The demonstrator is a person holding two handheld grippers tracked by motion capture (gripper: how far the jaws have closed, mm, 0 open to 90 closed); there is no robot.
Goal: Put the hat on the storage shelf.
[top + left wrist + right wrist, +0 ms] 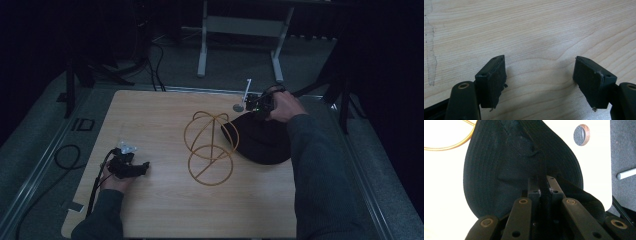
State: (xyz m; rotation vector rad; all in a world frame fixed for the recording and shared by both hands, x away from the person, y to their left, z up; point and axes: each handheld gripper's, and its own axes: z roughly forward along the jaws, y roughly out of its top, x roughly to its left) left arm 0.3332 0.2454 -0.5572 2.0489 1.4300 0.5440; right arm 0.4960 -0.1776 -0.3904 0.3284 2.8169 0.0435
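Observation:
A black fabric hat [260, 145] lies on the wooden table [150, 120], right of a gold wire head-shaped stand [210, 147]. At the hat's far edge, my right gripper [257, 106] is held in a hand. In the right gripper view my right gripper [541, 185] is shut on a fold of the hat [499, 165], whose stitched brim spreads beyond the jaws. My left gripper [142, 167] rests low near the table's front left. In the left gripper view my left gripper [540, 77] stands open over bare wood, with nothing between the pads [494, 80].
A small round grey disc [238, 107] sits on the table's far edge by the right hand, and a thin white rod [246, 89] rises beside it. Cables [67, 155] lie on the floor at the left. A table frame [240, 30] stands behind.

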